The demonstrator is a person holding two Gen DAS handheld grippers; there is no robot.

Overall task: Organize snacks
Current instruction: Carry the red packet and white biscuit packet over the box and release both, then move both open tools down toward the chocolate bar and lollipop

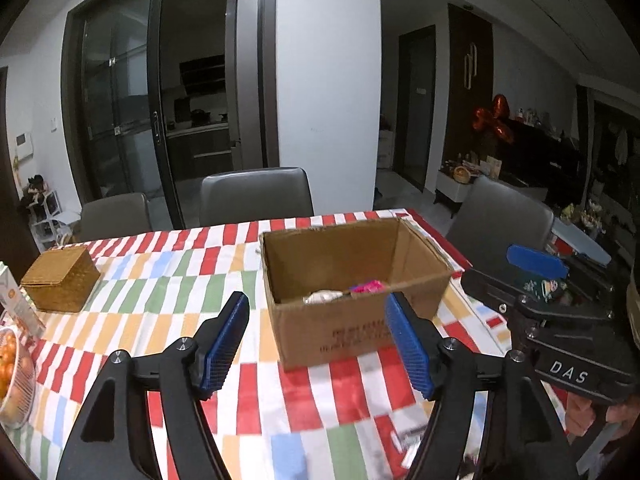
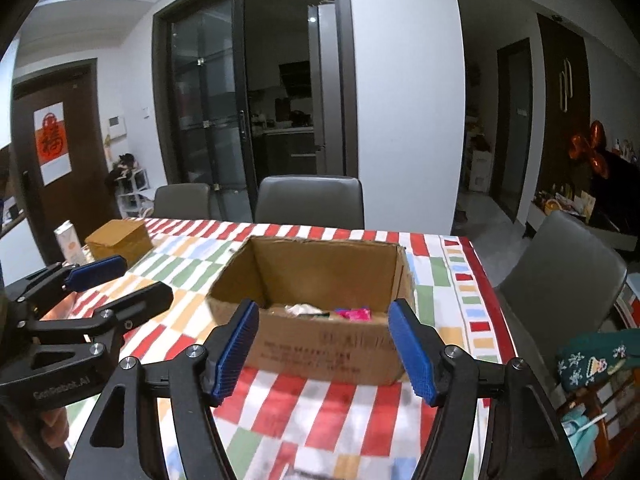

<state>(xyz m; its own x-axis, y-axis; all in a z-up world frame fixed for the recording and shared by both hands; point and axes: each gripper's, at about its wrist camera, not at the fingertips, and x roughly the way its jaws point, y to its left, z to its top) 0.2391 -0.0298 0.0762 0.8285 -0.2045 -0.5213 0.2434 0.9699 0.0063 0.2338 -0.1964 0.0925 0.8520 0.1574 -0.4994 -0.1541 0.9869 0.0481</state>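
Note:
An open cardboard box (image 1: 352,320) (image 2: 320,352) stands on the checked tablecloth (image 1: 168,280) (image 2: 360,408), just ahead of both grippers. Inside it lie a pink packet (image 1: 366,287) (image 2: 354,314) and a pale crumpled packet (image 1: 322,296) (image 2: 300,309). My left gripper (image 1: 316,300) (image 2: 144,276) is open and empty, its blue pads (image 1: 224,344) framing the box's near left part. My right gripper (image 2: 323,308) (image 1: 488,266) is open and empty too, in front of the box's near wall. A blurred pale wrapper (image 1: 408,436) lies on the cloth below the left gripper.
A woven lidded box (image 1: 60,278) (image 2: 120,240) and a carton (image 1: 16,300) (image 2: 70,244) stand at the table's left. A bowl of oranges (image 1: 12,364) sits at the left edge. Grey chairs (image 1: 256,196) (image 2: 560,280) ring the table.

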